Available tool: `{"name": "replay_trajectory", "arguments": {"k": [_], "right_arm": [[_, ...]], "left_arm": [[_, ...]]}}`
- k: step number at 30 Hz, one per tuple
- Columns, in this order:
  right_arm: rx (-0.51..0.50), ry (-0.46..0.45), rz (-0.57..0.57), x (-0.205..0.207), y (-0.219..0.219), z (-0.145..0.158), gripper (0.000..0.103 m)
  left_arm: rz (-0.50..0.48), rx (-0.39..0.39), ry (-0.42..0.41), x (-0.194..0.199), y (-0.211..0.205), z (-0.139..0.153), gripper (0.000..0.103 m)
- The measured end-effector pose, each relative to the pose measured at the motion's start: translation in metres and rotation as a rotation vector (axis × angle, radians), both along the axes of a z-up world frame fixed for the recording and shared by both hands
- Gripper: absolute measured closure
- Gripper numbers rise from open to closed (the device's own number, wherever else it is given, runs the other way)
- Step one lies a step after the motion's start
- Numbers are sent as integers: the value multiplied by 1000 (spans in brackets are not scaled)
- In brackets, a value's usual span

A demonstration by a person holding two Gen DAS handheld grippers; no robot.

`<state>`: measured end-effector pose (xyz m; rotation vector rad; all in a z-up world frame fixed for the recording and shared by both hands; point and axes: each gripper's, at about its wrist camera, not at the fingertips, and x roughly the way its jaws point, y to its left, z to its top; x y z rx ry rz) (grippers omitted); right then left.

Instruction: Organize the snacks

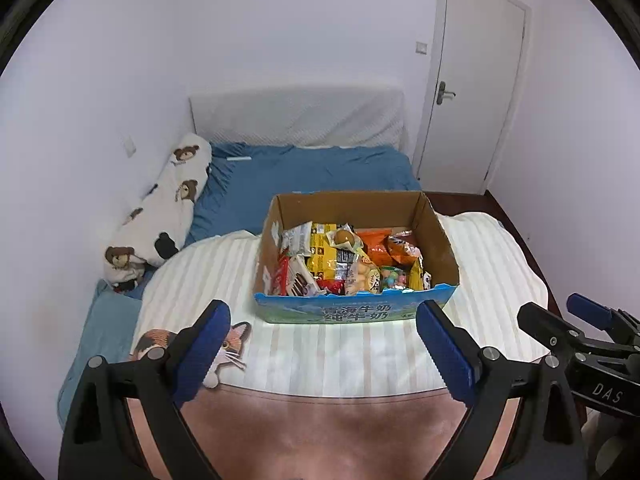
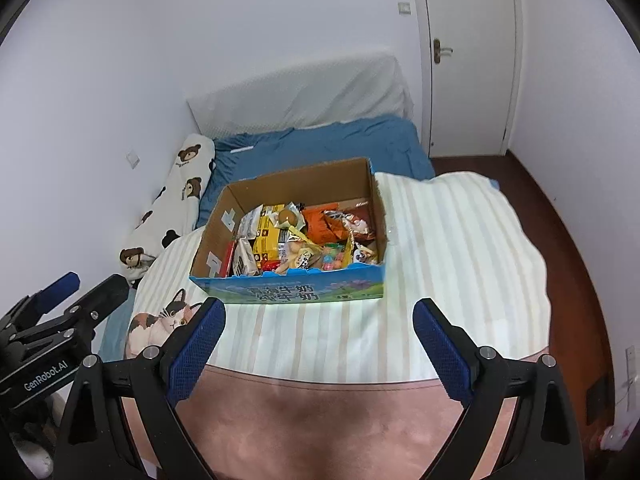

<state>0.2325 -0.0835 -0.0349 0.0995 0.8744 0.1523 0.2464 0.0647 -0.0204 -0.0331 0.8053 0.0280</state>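
Observation:
An open cardboard box (image 1: 362, 314) with a blue printed front stands on a striped cream blanket on the bed; it is the same box (image 2: 292, 292) in the right wrist view. Several snack packets (image 1: 348, 260) fill it, yellow, orange and white ones among them (image 2: 304, 240). My left gripper (image 1: 324, 344) hangs open above the blanket, short of the box, with nothing between its blue pads. My right gripper (image 2: 320, 340) is open too, empty, just in front of the box. Each gripper shows at the other view's edge: the right one (image 1: 576, 320), the left one (image 2: 84, 292).
The striped blanket (image 1: 492, 264) has a cat print (image 1: 224, 348) at its near left corner. A pink cover (image 1: 320, 432) lies nearest me. A bear-print bolster (image 1: 160, 216) lies along the left wall, a blue sheet (image 1: 312, 172) behind the box, a white door (image 1: 472, 92) at right.

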Motion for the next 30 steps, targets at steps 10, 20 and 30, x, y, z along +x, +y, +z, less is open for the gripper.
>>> {"name": "replay_trajectory", "arguments": {"k": [10,20,30], "right_arm": [[-60,-89,-7,-52,2,33,6],[-89,-153,-8,-82,6,57,6],[-102,-153,-45,-73,5,56,2]], "left_arm": [[8,11,-24,-37,-3,14,8],[48,4,-68,-55,7,28,8],[55,-20,-72,-47,9,22,8]]}}
